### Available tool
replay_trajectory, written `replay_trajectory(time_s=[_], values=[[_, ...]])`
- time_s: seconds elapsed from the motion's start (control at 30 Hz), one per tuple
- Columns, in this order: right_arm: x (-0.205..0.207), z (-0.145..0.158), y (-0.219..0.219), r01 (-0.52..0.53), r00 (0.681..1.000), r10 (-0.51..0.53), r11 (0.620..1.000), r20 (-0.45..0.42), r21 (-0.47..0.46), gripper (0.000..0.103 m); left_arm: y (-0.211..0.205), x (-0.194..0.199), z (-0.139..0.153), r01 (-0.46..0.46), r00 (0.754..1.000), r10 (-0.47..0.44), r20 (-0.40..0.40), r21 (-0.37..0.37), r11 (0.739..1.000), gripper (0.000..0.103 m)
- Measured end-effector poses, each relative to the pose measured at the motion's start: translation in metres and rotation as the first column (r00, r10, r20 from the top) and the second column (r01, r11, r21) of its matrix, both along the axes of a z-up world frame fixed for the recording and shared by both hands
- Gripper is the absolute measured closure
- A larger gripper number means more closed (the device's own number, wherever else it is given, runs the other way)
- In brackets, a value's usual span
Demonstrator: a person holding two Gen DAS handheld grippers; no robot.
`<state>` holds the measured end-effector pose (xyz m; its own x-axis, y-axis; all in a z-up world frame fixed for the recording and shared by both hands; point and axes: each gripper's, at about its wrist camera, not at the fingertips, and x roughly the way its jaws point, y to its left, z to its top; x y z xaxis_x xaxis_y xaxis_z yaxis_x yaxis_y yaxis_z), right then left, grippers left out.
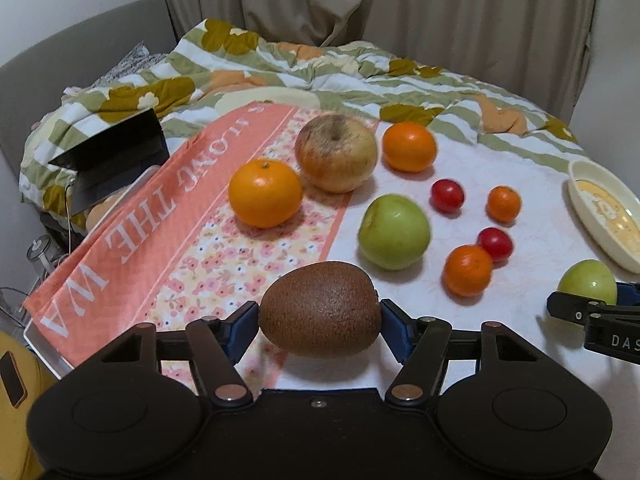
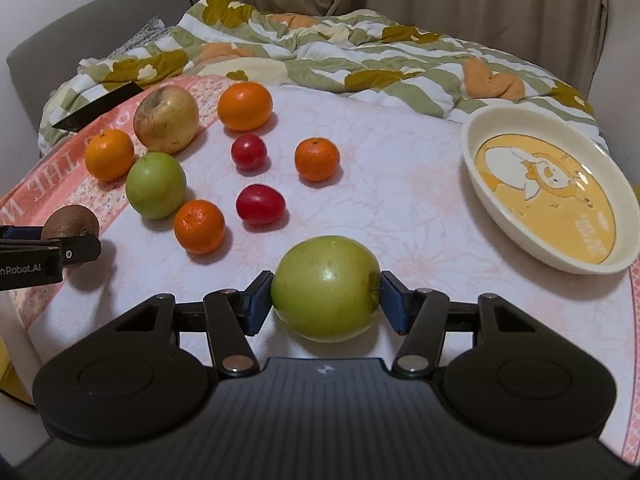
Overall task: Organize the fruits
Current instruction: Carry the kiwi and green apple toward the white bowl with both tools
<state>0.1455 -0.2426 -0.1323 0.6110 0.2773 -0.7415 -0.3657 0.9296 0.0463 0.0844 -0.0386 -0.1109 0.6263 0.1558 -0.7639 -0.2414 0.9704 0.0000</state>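
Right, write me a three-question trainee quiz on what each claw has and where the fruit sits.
1. True or false: the left claw grips a kiwi.
2. What does the right claw hold? A) orange B) green apple C) tomato
3. Fill in: the cream dish holds ____ fruit.

Key: 1 true. 2 B, the green apple sits between the blue pads. 3 no; two tomatoes, including the nearer tomato, and the other fruit lie on the cloth.
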Motion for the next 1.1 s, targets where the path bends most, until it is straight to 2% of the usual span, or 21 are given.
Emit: replay_trajectory(time_s=[0.33,0.6,0.83,1.1], values=[[-0.015,0.049,-0.048,0.048,0.998,-0.050,0.998,0.038,0.033,0.031,-0.045,-0.002,0.047,0.058,0.996,-0.058,0.067,0.008,0.998,0.034],[-0.024,0.087,-0.106,0.119,0.990,-0.122,0.992,0.072,0.039,0.031,-0.099,0.012,0.085,0.147,0.978,-0.148,0.146,0.022,0.989,0.034],[-0.009,0.110,-0.150,0.193,0.974,-0.195,0.981,0.114,0.026,0.031,-0.142,0.049,0.104,0.270,0.942,-0.268,0.202,0.016,0.963,0.034],[0.030,0.114,-0.193,0.294,0.948,-0.298,0.954,0.109,0.047,0.031,-0.188,0.113,0.101,0.431,0.883,-0.428,0.191,0.030,0.902,0.034]])
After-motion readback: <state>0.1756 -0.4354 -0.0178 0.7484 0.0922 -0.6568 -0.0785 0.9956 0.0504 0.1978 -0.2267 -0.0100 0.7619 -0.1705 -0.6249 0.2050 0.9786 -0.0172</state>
